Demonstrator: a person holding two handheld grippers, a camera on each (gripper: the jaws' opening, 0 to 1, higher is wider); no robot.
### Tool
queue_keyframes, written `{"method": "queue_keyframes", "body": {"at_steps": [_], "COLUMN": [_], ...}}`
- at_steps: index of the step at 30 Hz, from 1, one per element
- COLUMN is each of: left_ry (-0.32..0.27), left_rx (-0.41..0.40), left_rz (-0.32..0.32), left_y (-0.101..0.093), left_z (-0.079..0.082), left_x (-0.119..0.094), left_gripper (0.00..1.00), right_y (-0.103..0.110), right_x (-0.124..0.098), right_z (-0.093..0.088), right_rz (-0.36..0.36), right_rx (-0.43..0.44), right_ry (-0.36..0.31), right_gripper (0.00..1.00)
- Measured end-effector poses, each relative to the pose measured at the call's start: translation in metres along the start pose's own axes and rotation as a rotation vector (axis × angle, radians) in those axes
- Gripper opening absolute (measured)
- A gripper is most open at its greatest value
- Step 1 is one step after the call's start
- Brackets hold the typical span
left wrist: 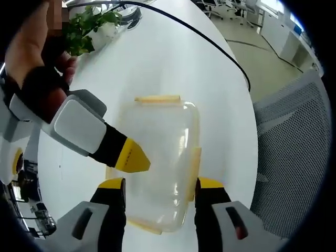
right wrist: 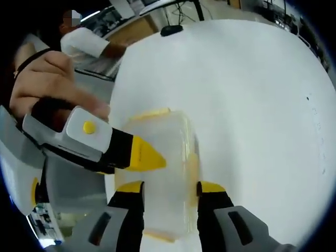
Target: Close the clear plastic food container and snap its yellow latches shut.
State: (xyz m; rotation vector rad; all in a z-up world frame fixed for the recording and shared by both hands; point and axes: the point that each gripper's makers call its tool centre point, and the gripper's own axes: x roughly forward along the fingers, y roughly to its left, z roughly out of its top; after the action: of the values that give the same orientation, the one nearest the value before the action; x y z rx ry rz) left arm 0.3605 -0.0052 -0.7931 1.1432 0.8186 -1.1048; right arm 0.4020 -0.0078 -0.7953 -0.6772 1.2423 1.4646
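Clear box point(left wrist: 157, 163) between open left gripper point(left wrist: 160, 185) tips; right gripper point(right wrist: 169, 188) likewise spread, empty. Yellow latches point(left wrist: 157, 98) perhaps unsnapped; could skid across smooth white table point(left wrist: 173, 58) if pressed unevenly.

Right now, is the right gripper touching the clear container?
Cannot tell. In the left gripper view, the right gripper overlaps the container edge, hiding any gap.

One clear container point(left wrist: 157, 157) with four yellow latches point(left wrist: 157, 98) (one per side), two hand-held grippers, one potted plant point(left wrist: 86, 26), one mesh chair point(left wrist: 294, 157), one tabletop point(left wrist: 173, 63).
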Motion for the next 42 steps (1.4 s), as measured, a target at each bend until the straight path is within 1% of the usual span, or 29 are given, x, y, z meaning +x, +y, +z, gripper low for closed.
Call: {"method": "queue_keyframes", "body": {"at_steps": [3,5,6,12,14,15,16,19,21,22,23,24,25,26,27,28,29,32,34,36,38,39,41,42], "left_ry": [0.009,0.01,0.009,0.014,-0.006,-0.011,-0.018,-0.043,-0.025,-0.011,0.006,0.008,0.017,0.028,0.022,0.04,0.043,0.041,0.045,0.035,0.041,0.046,0.045,0.051], "left_rx": [0.008,0.016,0.021,0.059,0.008,-0.006,-0.015,-0.011,-0.009,-0.009,-0.009,0.003,0.025,0.045,0.039,0.035,0.035,0.04,0.051,0.076,0.069,0.063,0.067,0.075], "left_rz": [0.001,-0.003,-0.011,-0.069,-0.071,-0.084,-0.089,-0.094,-0.128,-0.153,-0.165,-0.169,-0.18,-0.189,-0.188,-0.21,-0.225,-0.24,-0.236,-0.235,-0.245,-0.258,-0.264,-0.263], "left_y": [0.0,0.001,0.001,0.0,0.004,0.007,0.008,0.012,0.009,0.005,0.003,0.002,0.001,0.001,0.001,-0.002,-0.002,-0.002,0.002,0.004,0.003,0.001,0.001,0.002], "left_z": [0.0,0.0,0.0,-0.001,0.002,0.002,0.003,0.007,0.004,0.002,-0.002,-0.003,-0.005,-0.007,-0.006,-0.008,-0.009,-0.009,-0.012,-0.012,-0.015,-0.017,-0.019,-0.022], "left_x": [0.0,-0.001,-0.001,-0.005,-0.006,-0.008,-0.01,-0.015,-0.016,-0.016,-0.014,-0.013,-0.012,-0.013,-0.013,-0.014,-0.014,-0.016,-0.017,-0.018,-0.017,-0.018,-0.017,-0.018], "left_gripper": [0.52,0.53,0.53,0.53,0.56,0.57,0.59,0.69,0.76,0.81,0.89,0.94,0.99,0.99,0.99,0.99,0.99,0.99,0.99,0.99,0.99,0.99,0.99,0.99], "right_y": [0.0,0.001,0.002,0.003,0.003,0.004,0.004,0.009,0.011,0.012,0.013,0.014,0.011,0.013,0.014,0.015,0.016,0.018,0.017,0.018,0.02,0.02,0.021,0.021], "right_x": [0.0,-0.001,-0.001,-0.001,-0.003,-0.003,-0.003,-0.004,-0.004,-0.004,-0.005,-0.006,-0.006,-0.007,-0.008,-0.01,-0.01,-0.009,-0.009,-0.009,-0.009,-0.009,-0.009,-0.009], "right_z": [0.001,0.003,0.004,0.005,0.003,0.0,-0.002,-0.008,-0.01,-0.01,-0.011,-0.01,-0.004,-0.003,-0.004,-0.003,-0.002,-0.007,-0.008,-0.006,-0.002,-0.003,-0.004,-0.002], "right_rz": [-0.006,-0.016,-0.023,-0.035,-0.043,-0.047,-0.05,-0.047,-0.056,-0.061,-0.06,-0.061,-0.087,-0.087,-0.085,-0.092,-0.101,-0.104,-0.117,-0.118,-0.12,-0.121,-0.122,-0.127], "right_rx": [-0.005,-0.042,-0.064,-0.075,-0.115,-0.126,-0.124,-0.117,-0.127,-0.128,-0.123,-0.122,-0.146,-0.156,-0.153,-0.159,-0.18,-0.191,-0.193,-0.177,-0.156,-0.155,-0.15,-0.147], "right_ry": [0.005,0.01,0.011,0.018,0.028,0.033,0.037,0.04,0.037,0.035,0.035,0.03,-0.007,-0.015,-0.01,-0.018,-0.028,-0.017,-0.023,-0.047,-0.087,-0.09,-0.092,-0.119], "right_gripper": [0.38,0.38,0.38,0.38,0.39,0.4,0.42,0.47,0.55,0.59,0.64,0.73,0.84,0.91,0.92,0.94,0.98,1.0,1.0,1.0,1.0,1.0,0.99,0.99]}}
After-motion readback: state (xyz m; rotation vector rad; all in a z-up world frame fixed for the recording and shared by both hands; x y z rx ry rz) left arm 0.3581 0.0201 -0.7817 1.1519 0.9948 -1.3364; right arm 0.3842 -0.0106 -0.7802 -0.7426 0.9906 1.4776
